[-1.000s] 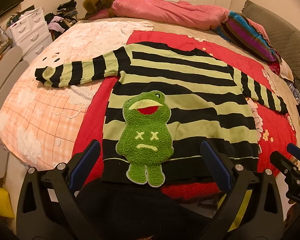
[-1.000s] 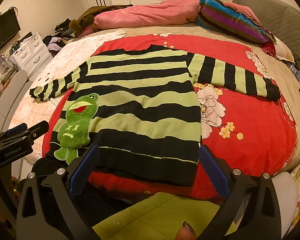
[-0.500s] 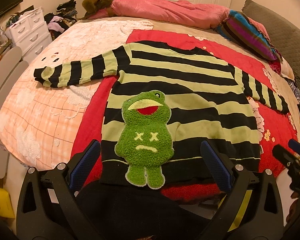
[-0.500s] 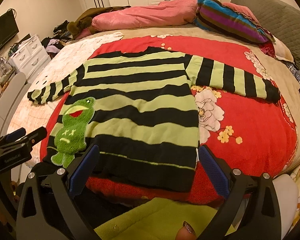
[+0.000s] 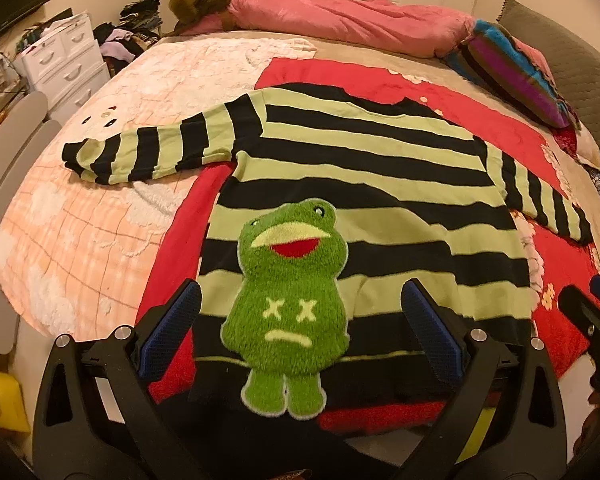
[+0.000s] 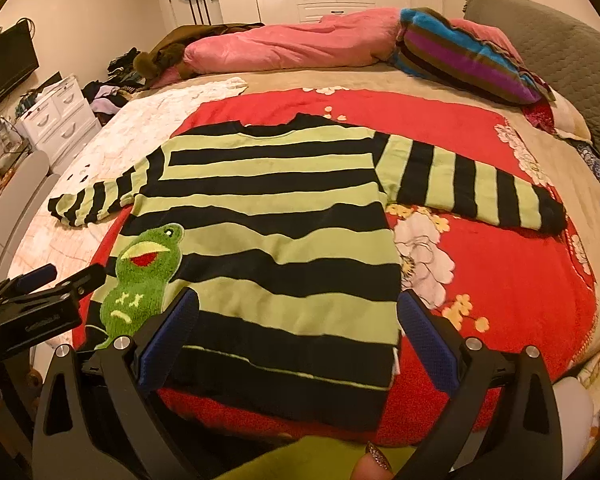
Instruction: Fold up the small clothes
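A small black and light-green striped sweater [image 5: 360, 160] lies flat on the bed with both sleeves spread out; it also shows in the right wrist view [image 6: 276, 208]. A fuzzy green frog patch [image 5: 286, 308] sits on its lower front, and shows in the right wrist view [image 6: 138, 284]. My left gripper [image 5: 300, 332] is open and empty, just above the hem around the frog. My right gripper [image 6: 298, 332] is open and empty above the hem's right part. Each gripper shows at the edge of the other's view.
The sweater lies on a red flowered blanket [image 6: 500, 280] beside a peach quilt [image 5: 80, 220]. A pink duvet [image 5: 340, 20] and a striped pillow [image 6: 460, 60] lie at the bed's far end. A white drawer unit [image 5: 64, 60] stands at the left.
Both grippers have moved forward and closer to the sweater's hem. The sweater has not moved.
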Demonstrator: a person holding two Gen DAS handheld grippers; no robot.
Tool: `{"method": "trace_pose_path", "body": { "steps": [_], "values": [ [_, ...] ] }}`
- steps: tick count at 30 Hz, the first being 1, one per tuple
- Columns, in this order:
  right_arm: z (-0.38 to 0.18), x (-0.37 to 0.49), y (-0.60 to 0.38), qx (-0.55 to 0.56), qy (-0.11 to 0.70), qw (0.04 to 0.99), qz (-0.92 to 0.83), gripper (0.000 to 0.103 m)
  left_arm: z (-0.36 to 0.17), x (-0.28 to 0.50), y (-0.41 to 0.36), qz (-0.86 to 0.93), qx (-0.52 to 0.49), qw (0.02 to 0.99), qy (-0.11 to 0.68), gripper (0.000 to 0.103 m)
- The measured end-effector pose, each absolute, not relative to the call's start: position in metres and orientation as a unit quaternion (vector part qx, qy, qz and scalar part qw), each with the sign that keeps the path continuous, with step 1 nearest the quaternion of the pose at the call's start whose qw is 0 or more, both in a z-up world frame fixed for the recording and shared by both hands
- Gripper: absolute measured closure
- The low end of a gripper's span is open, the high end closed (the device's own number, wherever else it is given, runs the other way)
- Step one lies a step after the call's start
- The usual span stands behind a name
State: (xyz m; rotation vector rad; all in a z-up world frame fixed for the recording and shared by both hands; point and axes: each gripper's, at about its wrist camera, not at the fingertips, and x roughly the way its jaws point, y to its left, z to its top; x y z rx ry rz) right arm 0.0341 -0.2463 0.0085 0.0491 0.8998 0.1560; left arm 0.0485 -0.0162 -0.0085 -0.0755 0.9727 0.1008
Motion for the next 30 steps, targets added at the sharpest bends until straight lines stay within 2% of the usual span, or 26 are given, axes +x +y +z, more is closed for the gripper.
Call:
{"method": "trace_pose_path", "body": {
  "steps": [13, 30],
  "values": [
    [-0.016, 0.085, -0.266, 0.034, 0.445, 0.894, 0.049, 0.004, -0.027, 0.105, -0.025, 0.061, -0.035, 0.876, 0.478, 0.009],
    [-0.019, 0.151, -0.327, 0.040, 0.412, 0.910, -0.032, 0.004, -0.050, 0.180, -0.047, 0.072, -0.041, 0.866, 0.493, 0.009]
  ]
}}
